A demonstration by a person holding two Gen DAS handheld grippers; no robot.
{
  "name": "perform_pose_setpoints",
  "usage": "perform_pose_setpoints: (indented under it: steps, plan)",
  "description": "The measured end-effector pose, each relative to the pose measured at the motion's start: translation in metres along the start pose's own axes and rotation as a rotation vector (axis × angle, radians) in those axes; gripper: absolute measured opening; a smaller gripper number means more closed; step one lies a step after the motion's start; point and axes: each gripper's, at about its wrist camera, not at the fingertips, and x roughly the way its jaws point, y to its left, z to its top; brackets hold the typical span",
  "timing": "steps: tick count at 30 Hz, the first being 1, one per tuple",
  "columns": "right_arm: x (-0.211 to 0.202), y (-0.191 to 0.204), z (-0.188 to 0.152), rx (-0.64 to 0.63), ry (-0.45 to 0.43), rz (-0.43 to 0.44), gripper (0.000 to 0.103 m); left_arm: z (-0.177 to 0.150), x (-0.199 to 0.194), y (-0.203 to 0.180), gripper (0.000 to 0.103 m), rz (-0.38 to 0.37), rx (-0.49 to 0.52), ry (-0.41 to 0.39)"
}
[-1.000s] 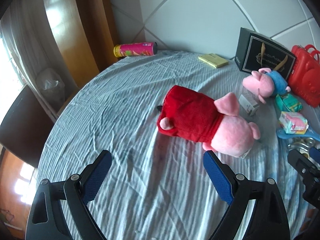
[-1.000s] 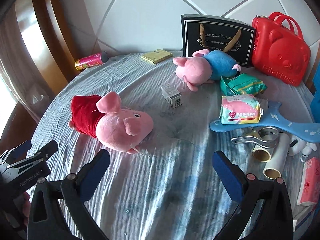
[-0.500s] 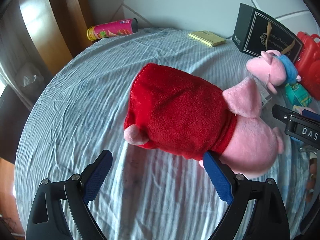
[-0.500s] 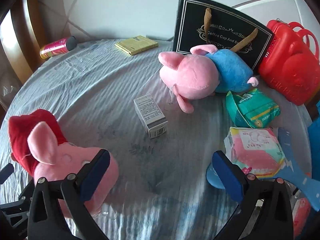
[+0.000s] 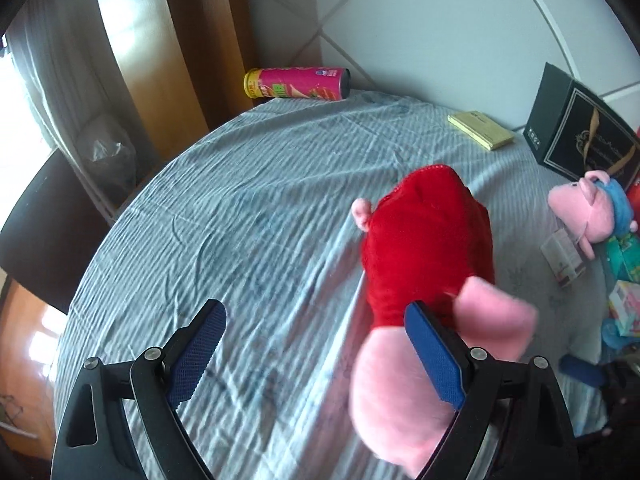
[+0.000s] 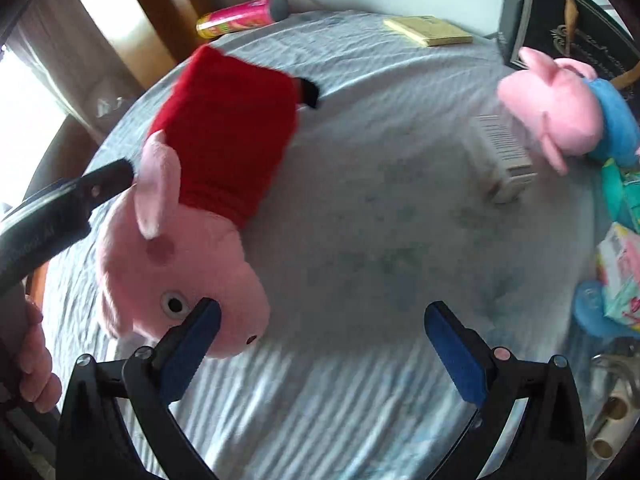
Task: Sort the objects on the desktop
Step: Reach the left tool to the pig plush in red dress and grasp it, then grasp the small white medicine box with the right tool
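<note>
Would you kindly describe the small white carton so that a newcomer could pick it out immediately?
Start at the round table under the striped blue-grey cloth, then go to the pink pig plush in the blue top lying before the black gift bag. The small white carton lies just beside its head, the only boxy white item there, with a barcode on top.

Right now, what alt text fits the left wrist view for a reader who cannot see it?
The open left gripper hangs over a striped grey tablecloth, its right-hand pad at the head of a pink pig plush in a red dress. Behind lie a pink snack tube, a yellow notepad, a black gift bag and a blue-shirted pig plush.
</note>
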Motion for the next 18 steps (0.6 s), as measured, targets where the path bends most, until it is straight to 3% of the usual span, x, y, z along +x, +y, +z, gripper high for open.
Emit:
perform_pose_setpoints:
  steps: [3, 9, 13, 18]
  plan:
    - [0.001, 0.017, -0.014, 0.004, 0.019, 0.017, 0.103, -0.010, -0.017, -0.003, 0.092, -0.031, 0.016, -0.002]
    - [-0.029, -0.018, -0.037, 0.083, 0.013, -0.126, 0.103, -0.025, -0.021, -0.027, 0.092, -0.068, 0.097, 0.025]
    - [-0.052, -0.048, -0.029, 0.155, -0.041, -0.205, 0.103, -0.017, -0.008, -0.046, 0.092, -0.077, 0.131, 0.051]
    - [-0.062, -0.076, 0.004, 0.213, -0.110, -0.239, 0.103, -0.004, 0.017, -0.067, 0.092, -0.052, 0.174, 0.074]
